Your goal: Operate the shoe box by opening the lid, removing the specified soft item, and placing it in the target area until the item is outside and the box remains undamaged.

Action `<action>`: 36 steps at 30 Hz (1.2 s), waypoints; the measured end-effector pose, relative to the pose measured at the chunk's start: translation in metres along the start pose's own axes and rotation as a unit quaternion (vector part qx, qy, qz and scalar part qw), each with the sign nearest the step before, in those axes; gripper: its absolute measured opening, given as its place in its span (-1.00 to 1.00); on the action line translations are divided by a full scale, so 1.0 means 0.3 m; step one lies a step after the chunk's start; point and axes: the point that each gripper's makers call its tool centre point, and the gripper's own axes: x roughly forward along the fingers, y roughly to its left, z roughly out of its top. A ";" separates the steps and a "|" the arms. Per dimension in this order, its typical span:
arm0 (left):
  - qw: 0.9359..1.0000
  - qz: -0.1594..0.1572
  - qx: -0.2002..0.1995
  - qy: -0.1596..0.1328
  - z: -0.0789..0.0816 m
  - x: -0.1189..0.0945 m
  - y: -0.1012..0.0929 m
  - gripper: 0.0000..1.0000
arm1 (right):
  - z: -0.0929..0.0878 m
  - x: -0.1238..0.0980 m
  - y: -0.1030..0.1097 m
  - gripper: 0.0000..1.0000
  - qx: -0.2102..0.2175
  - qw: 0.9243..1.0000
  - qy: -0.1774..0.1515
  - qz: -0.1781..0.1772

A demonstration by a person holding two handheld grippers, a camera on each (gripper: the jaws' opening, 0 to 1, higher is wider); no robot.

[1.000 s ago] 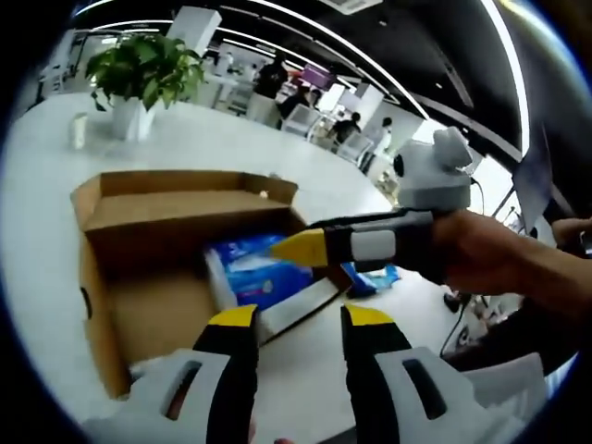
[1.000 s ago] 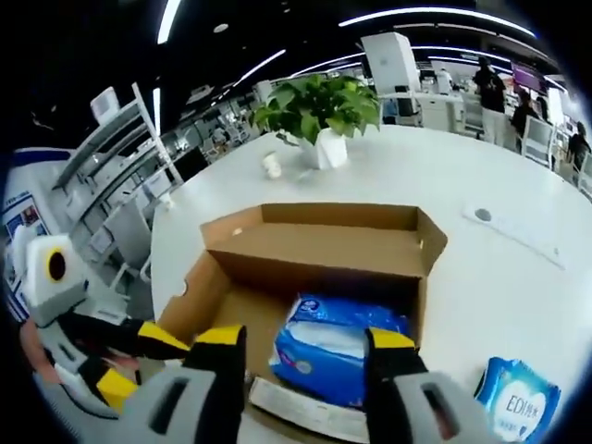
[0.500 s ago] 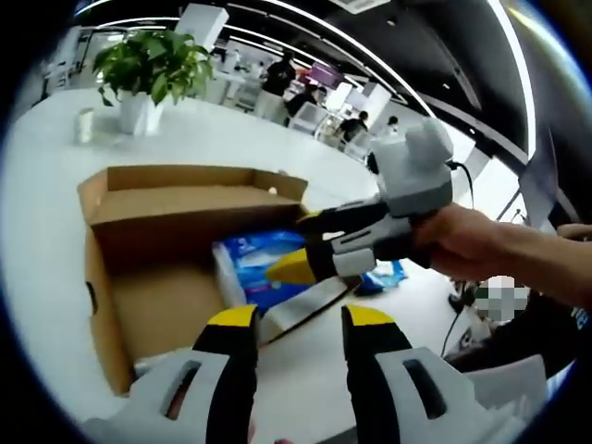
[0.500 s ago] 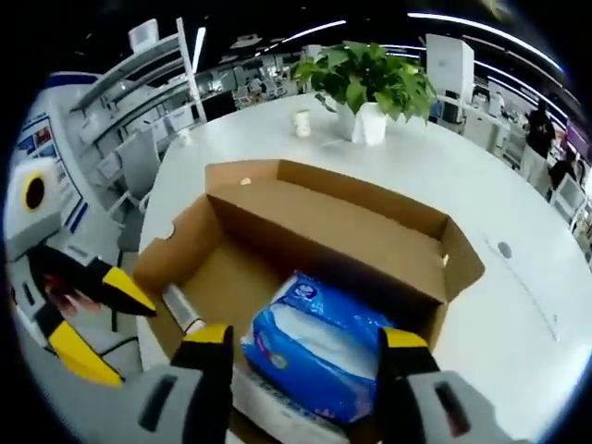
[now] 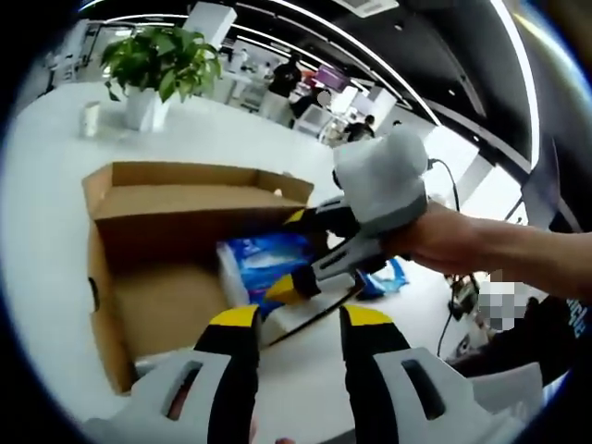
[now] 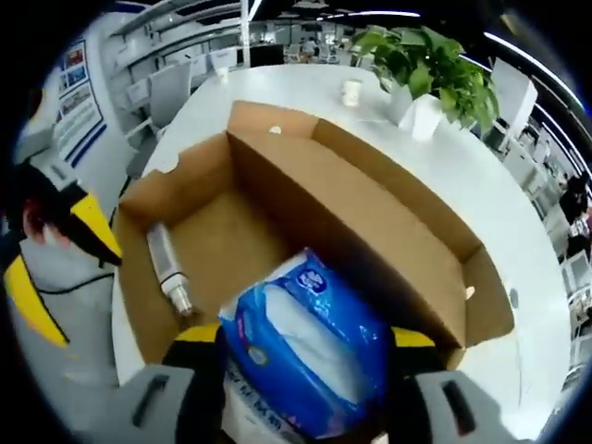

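Straddling the blue plastic tissue pack [image 6: 301, 356] inside the open brown cardboard shoe box [image 6: 388, 240] at lower centre, the right gripper [image 6: 301, 370] gapes, seemingly unclamped; left gripper [image 5: 294, 324] open, empty.

Matt brown cardboard shoe box [image 6: 370, 231]; glossy, probably plastic-wrapped blue soft pack [image 6: 310, 347].
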 end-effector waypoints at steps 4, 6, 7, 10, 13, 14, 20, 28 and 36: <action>1.000 0.002 -0.001 -0.001 -0.001 -0.001 0.001 -0.32 | 0.010 0.029 -0.001 0.44 -0.028 1.000 0.006 0.001; 1.000 0.003 -0.003 0.000 -0.003 -0.001 0.003 -0.32 | 0.017 0.042 -0.003 0.46 -0.049 0.999 0.011 0.003; 1.000 0.003 -0.003 0.000 -0.004 -0.001 0.004 -0.32 | 0.011 0.051 0.002 0.43 -0.054 0.998 0.020 0.011; 1.000 0.004 -0.005 -0.001 -0.002 0.000 0.007 -0.32 | 0.004 0.073 0.007 0.37 -0.070 0.997 0.032 0.019; 1.000 0.005 -0.007 -0.002 -0.003 -0.001 0.009 -0.32 | 0.000 0.083 0.009 0.36 -0.072 0.996 0.039 0.027; 1.000 0.005 -0.008 -0.001 -0.003 -0.002 0.010 -0.32 | -0.006 0.090 0.010 0.35 -0.072 0.996 0.042 0.030; 1.000 0.003 -0.010 0.001 -0.007 0.002 0.006 -0.32 | -0.021 0.111 0.008 0.37 -0.049 0.996 0.053 0.046; 1.000 -0.003 -0.018 0.003 -0.013 0.007 -0.002 -0.32 | -0.038 0.117 0.021 0.31 -0.013 0.997 0.040 0.062; 1.000 -0.008 -0.030 0.005 -0.019 0.011 -0.002 -0.37 | -0.016 0.109 0.024 0.08 0.050 0.997 0.015 0.048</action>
